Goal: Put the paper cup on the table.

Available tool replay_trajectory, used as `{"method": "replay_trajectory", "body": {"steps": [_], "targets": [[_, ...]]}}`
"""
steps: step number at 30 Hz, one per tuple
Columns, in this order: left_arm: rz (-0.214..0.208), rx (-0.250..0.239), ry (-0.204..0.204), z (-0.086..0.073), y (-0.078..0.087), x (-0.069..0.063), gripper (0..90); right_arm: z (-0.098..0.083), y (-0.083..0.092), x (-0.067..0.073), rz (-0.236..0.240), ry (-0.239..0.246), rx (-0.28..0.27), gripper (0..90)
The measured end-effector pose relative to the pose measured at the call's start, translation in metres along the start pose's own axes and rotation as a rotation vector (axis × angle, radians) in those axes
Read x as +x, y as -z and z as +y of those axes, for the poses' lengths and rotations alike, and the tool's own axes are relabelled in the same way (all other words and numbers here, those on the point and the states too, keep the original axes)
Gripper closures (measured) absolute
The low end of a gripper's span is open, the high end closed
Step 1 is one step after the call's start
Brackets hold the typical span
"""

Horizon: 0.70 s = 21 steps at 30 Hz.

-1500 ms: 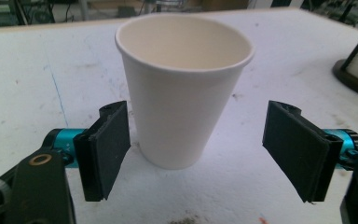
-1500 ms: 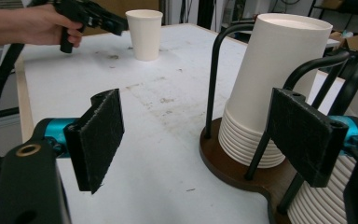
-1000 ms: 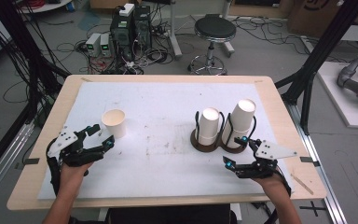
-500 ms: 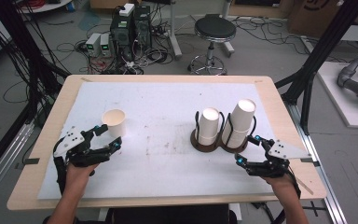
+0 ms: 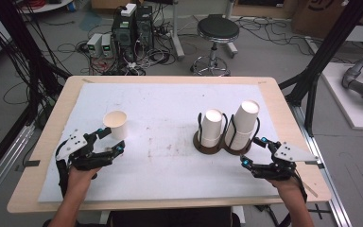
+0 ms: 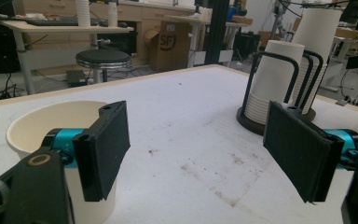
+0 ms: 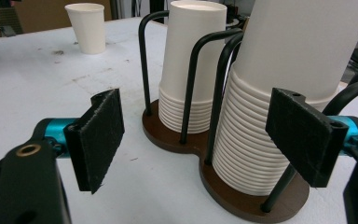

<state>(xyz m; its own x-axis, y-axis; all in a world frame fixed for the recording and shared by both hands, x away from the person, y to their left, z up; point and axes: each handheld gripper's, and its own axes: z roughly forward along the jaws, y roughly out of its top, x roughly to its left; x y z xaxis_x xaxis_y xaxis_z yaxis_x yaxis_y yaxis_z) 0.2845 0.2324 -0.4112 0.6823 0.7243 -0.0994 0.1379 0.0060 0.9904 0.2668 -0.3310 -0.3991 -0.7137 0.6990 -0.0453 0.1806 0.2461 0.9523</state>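
- The single paper cup (image 5: 115,124) stands upright on the worktop (image 5: 170,118), just far-right of the left gripper (image 5: 111,140), whose jaws stand apart.
- The right gripper (image 5: 254,151), jaws apart and empty, faces the taller cup stack (image 5: 243,125).

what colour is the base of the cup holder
Dark brown base, clearest in the right gripper view.

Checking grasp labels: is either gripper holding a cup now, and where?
Nothing is held. The left gripper is open beside the single paper cup; the right gripper is open before the taller cup stack.
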Motion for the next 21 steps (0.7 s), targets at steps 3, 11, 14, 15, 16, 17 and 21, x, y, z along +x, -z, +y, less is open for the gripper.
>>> {"method": "replay_trajectory", "body": {"steps": [3,11,14,15,16,17,21], "targets": [[0.000,-0.001,0.003,0.0000,-0.0001,0.0002,22.7,0.0001,0.0004,-0.0002,-0.002,0.001,0.002,19.6],[0.003,0.005,0.006,-0.0011,-0.0018,0.0008,22.7,-0.0017,0.0030,-0.0019,-0.006,-0.009,0.001,19.6],[0.005,0.007,0.007,-0.0018,-0.0016,0.0015,22.7,-0.0018,0.0038,-0.0021,-0.009,-0.014,0.001,19.6],[0.007,0.006,0.009,-0.0019,-0.0014,0.0017,22.7,-0.0019,0.0037,-0.0028,-0.012,-0.008,-0.002,19.6],[0.007,0.003,0.011,-0.0019,-0.0014,0.0018,22.7,-0.0020,0.0038,-0.0029,-0.011,-0.009,0.000,19.6],[0.006,0.003,0.010,-0.0017,-0.0013,0.0021,22.7,-0.0021,0.0039,-0.0029,-0.010,-0.012,0.002,19.6],[0.015,0.004,0.014,-0.0022,-0.0015,0.0034,22.7,-0.0028,0.0042,-0.0050,-0.013,-0.011,-0.002,19.6]]}}
